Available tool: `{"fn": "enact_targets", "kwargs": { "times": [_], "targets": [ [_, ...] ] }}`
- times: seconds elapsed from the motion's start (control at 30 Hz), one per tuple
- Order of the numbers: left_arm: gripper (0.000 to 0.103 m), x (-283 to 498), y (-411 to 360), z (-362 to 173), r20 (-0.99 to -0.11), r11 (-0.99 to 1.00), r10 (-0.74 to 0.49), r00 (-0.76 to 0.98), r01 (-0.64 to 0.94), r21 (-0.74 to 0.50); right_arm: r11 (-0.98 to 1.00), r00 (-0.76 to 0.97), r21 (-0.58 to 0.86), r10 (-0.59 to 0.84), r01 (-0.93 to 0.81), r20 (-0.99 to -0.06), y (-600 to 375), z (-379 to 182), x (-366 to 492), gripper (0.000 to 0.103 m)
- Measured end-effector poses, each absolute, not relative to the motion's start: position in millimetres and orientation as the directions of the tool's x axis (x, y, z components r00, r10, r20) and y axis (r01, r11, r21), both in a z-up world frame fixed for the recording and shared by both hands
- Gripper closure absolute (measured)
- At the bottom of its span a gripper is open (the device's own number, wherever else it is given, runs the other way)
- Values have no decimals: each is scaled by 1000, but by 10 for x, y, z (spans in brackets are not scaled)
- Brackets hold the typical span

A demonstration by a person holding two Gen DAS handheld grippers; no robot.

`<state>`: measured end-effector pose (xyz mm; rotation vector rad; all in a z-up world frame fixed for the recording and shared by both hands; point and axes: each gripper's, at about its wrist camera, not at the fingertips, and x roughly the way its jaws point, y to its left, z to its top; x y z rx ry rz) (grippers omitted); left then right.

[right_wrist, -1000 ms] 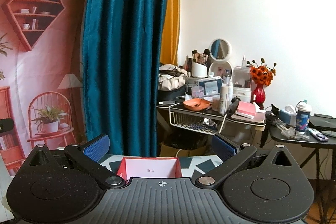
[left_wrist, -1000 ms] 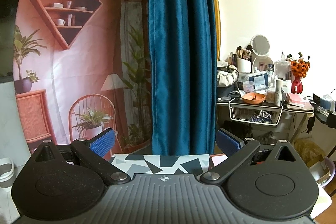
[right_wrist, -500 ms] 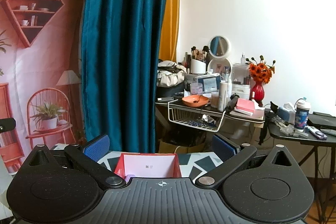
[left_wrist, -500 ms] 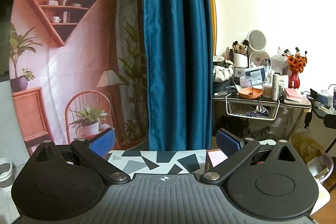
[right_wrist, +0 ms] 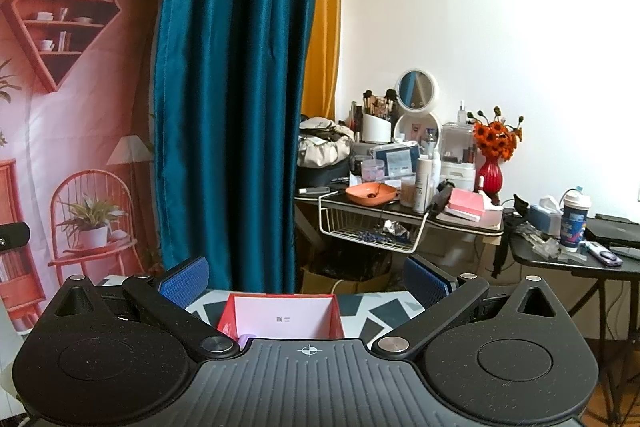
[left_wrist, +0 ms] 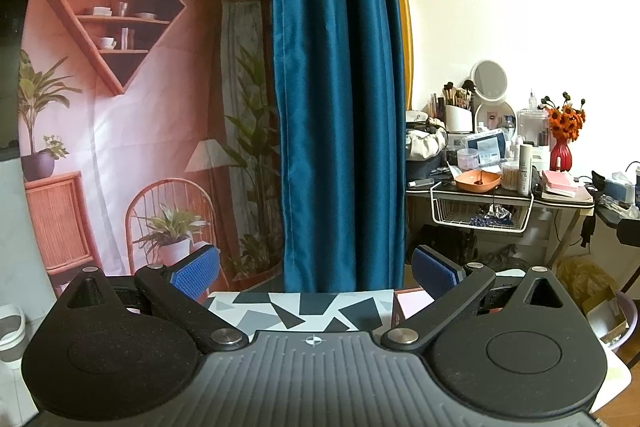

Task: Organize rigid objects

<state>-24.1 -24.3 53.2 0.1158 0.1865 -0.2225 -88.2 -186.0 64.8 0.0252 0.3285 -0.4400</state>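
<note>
Looking out from the right gripper, its blue pads sit wide apart with nothing between them, and the red box with the pale pink inside stands open just ahead and below, roughly centred between the two fingers on the grey-and-black triangle tabletop; a small purple bit shows at its near left corner but I can't tell what it is. The left gripper is spread just as wide and empty too, over the same patterned top, with only a corner of that box peeking in right beside its right finger, and the teal curtain hanging straight ahead past both
</note>
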Motion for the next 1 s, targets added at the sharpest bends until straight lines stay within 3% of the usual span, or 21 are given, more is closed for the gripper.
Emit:
{"fn": "enact_targets", "kwargs": {
  "times": [1.0],
  "targets": [
    [0,-252,-238,515,-189,966,-221,957,241,94,907,853,-49,-411,419,-320,-1857,643,-901,0]
  ]
}}
